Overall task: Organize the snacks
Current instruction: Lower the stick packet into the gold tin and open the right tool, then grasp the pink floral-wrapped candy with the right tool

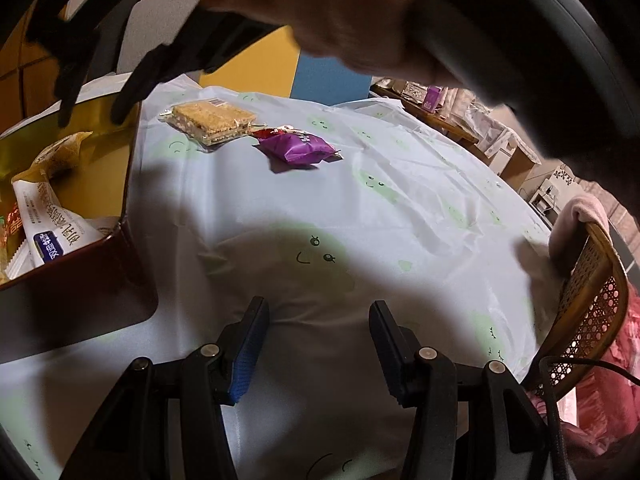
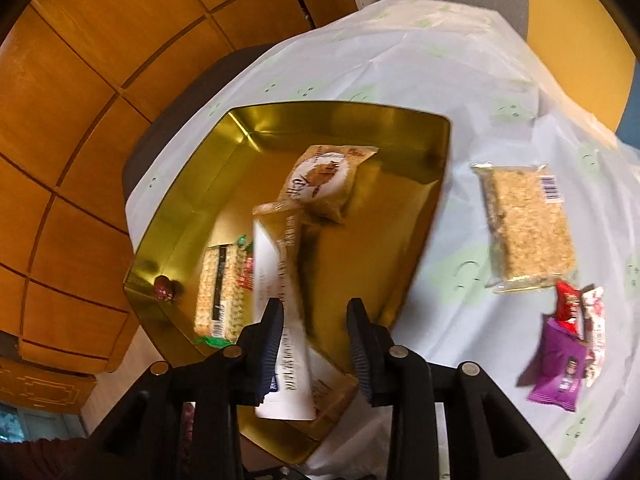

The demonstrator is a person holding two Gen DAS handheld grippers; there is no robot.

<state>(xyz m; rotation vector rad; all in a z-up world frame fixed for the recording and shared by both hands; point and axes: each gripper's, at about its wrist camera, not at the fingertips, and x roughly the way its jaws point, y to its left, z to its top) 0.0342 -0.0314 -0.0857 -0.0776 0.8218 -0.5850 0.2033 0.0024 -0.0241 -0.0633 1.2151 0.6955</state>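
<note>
A gold tin [image 2: 436, 184] stands on the tablecloth and holds a brown packet [image 2: 320, 184], a long white packet [image 2: 280, 276], a rice cracker pack [image 2: 220, 292] and a small red sweet [image 2: 164, 288]. My right gripper [image 2: 314, 306] hangs over the tin, open; the white packet lies below its fingers, with a clear gap to the right finger. On the cloth beside the tin lie a puffed rice bar [image 2: 524, 224], a red packet [image 2: 568, 304], a purple packet [image 2: 558, 364] and a white-red one [image 2: 596, 320]. My left gripper [image 1: 319, 306] is open over bare cloth, holding nothing.
The pale tablecloth [image 1: 400, 208] with green faces covers a round table. A rattan chair [image 1: 592, 304] with a pink cloth stands at the right edge. A wood-panelled wall [image 2: 80, 120] lies beyond the tin. A hand [image 1: 340, 12] fills the top of the left wrist view.
</note>
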